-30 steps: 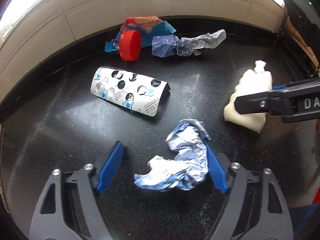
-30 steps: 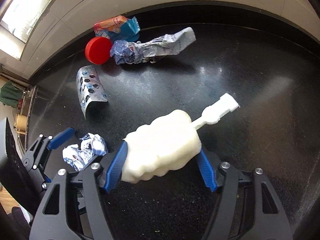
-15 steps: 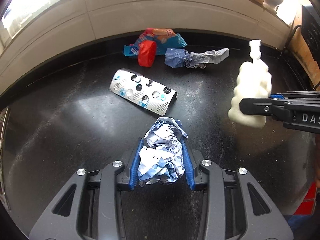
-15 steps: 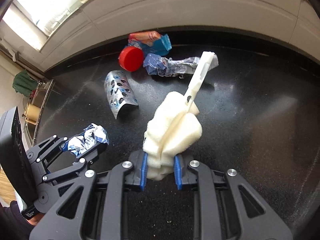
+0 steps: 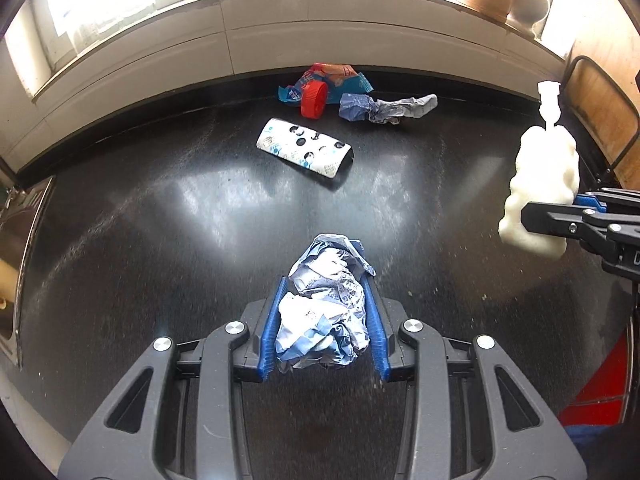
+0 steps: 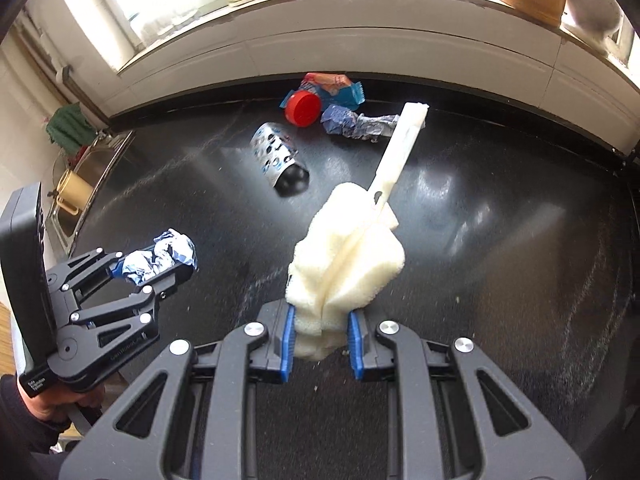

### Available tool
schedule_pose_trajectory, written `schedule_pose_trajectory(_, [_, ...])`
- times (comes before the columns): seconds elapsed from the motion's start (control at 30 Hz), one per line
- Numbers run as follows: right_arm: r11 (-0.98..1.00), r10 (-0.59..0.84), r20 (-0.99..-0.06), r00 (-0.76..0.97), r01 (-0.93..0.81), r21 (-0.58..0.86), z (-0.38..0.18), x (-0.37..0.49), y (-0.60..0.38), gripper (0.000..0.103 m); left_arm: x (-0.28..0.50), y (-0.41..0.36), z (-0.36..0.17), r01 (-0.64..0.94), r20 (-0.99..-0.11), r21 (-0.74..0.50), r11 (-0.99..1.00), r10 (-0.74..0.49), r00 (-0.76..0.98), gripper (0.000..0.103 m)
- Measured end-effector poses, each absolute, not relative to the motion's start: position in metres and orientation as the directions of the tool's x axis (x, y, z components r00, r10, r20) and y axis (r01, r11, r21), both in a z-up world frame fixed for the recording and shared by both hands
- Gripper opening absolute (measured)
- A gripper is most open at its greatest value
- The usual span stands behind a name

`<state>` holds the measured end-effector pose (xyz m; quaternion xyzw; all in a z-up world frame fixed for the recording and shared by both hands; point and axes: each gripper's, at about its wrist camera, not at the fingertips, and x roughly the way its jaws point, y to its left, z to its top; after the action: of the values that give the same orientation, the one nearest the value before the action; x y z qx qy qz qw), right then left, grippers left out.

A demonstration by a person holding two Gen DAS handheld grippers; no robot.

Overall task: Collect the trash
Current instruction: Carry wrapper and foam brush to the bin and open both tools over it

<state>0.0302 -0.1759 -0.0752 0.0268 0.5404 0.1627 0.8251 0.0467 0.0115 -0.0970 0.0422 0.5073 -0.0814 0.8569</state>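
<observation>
Left fingers (image 5: 276, 332) pinch crumpled wrapper (image 5: 326, 312), print unreadable; right fingers (image 6: 289, 344) pinch sponge brush (image 6: 348, 256).

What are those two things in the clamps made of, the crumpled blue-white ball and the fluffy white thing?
The crumpled ball looks like thin printed wrapper film or foil: sharp creases, slight sheen, held shape. The white thing looks like soft matte sponge foam on a stiff white plastic handle; its pitted surface pinches in where the right gripper squeezes it.

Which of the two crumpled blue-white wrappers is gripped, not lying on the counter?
The balled-up wrapper in the left gripper, pinched between its blue pads. The other, the twisted wrapper, lies on the counter beside the red cap.
</observation>
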Motion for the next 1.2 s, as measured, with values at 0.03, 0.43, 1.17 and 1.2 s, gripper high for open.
schedule_pose_trajectory(0.03, [0.945, 0.296, -0.884, 0.363, -0.243, 0.217, -0.075, 0.024, -0.174, 0.022, 0.041, 0.012, -0.097, 0.182, -0.878, -0.009, 0.983, -0.095, 0.47, 0.037])
schedule_pose_trajectory(0.43, [0.941, 0.302, -0.877, 0.374, -0.266, 0.21, -0.063, -0.015, -0.16, 0.022, 0.005, 0.026, -0.086, 0.161, -0.869, -0.001, 0.987, -0.08, 0.488, 0.037])
schedule_pose_trajectory(1.17, [0.556, 0.506, -0.859, 0.083, -0.793, 0.251, -0.044, -0.071, 0.103, 0.022, -0.163, 0.24, -0.064, -0.474, -0.859, 0.033, 0.88, 0.267, 0.437, 0.037])
schedule_pose_trajectory(1.2, [0.515, 0.509, -0.859, 0.053, -0.818, 0.255, -0.045, -0.08, 0.122, 0.022, -0.174, 0.248, -0.065, -0.501, -0.862, 0.034, 0.865, 0.279, 0.424, 0.037])
